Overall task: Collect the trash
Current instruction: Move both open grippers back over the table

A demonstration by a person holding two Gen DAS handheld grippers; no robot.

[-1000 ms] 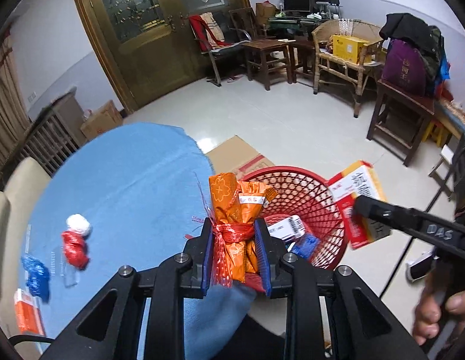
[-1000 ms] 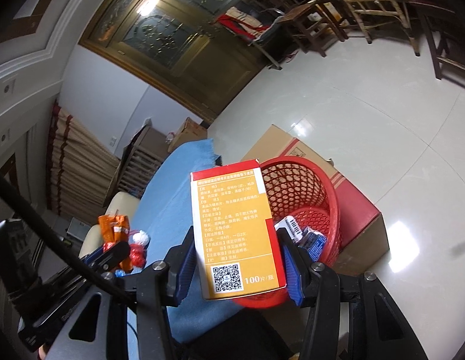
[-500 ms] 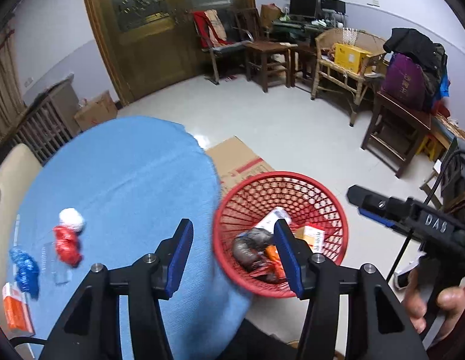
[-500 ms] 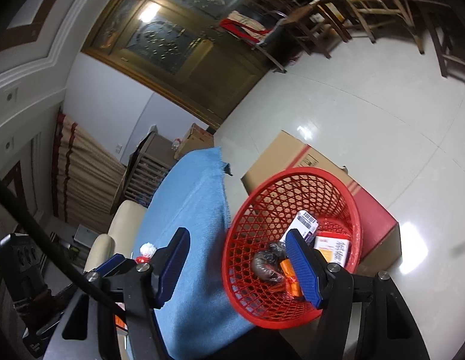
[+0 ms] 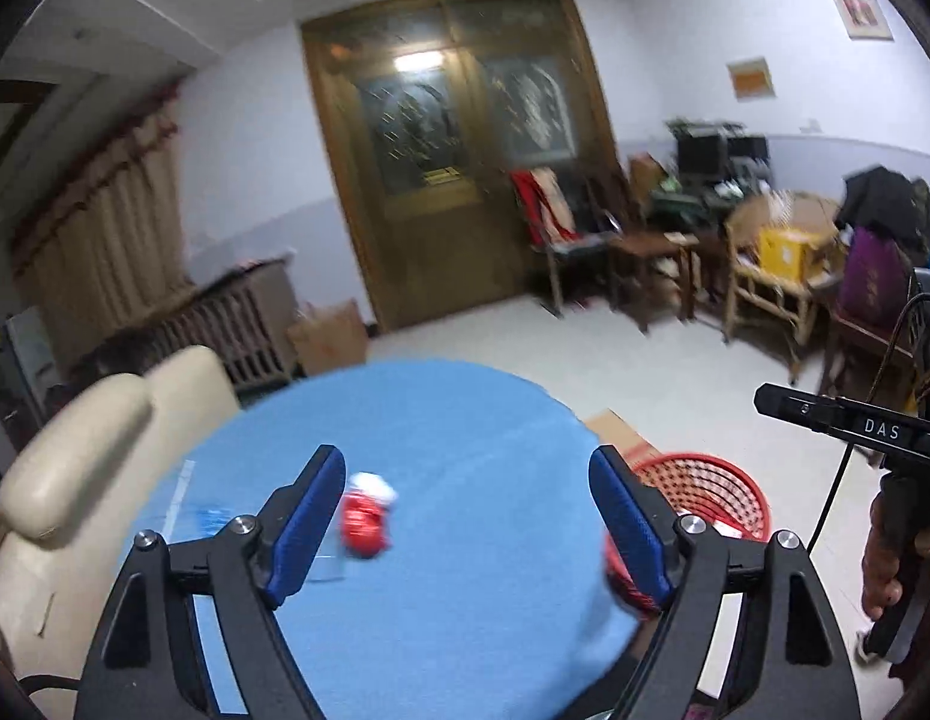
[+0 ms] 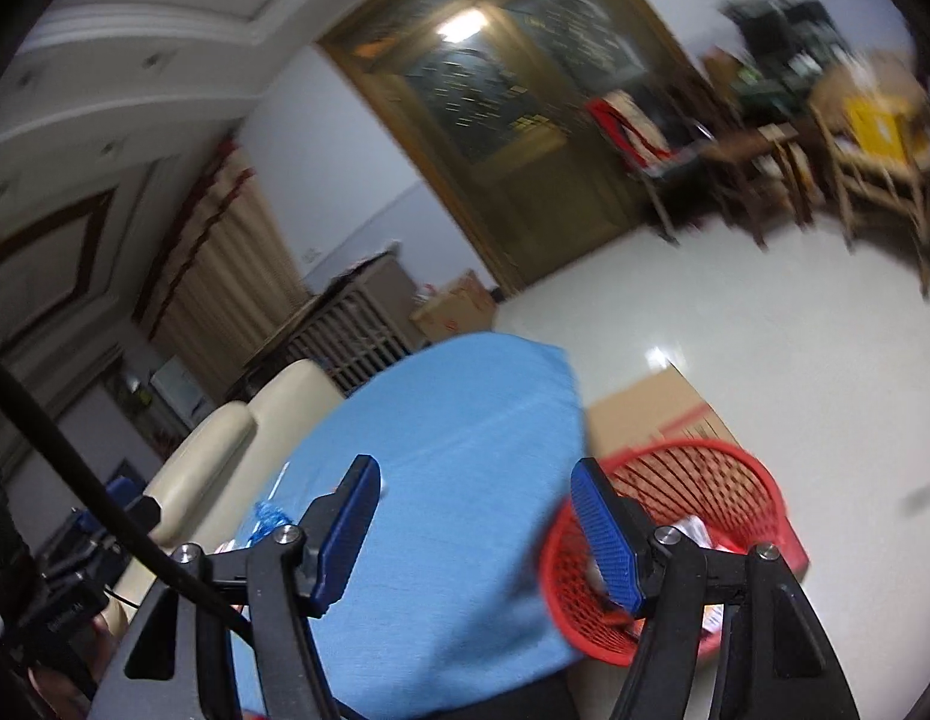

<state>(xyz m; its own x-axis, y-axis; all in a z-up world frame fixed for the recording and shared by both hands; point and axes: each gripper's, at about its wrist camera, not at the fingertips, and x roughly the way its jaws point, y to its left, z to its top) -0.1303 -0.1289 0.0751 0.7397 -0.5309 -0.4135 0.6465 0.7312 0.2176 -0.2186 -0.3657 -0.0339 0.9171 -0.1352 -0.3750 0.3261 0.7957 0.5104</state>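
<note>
My left gripper is open and empty above the round blue table. A crumpled red and white wrapper lies on the table between its fingers, close to the left one. A blue wrapper lies further left. The red mesh basket stands on the floor to the right, with trash inside. My right gripper is open and empty, over the table's right edge beside the basket. A blue wrapper shows left of it.
A cardboard box lies on the floor behind the basket. A cream chair stands at the table's left. Wooden chairs and tables line the far right wall, before a wooden door.
Both grippers dropped their loads, the orange wrapper and the orange box, into the basket, opened, and have swung left and up toward the table. Both views are motion-blurred now.
</note>
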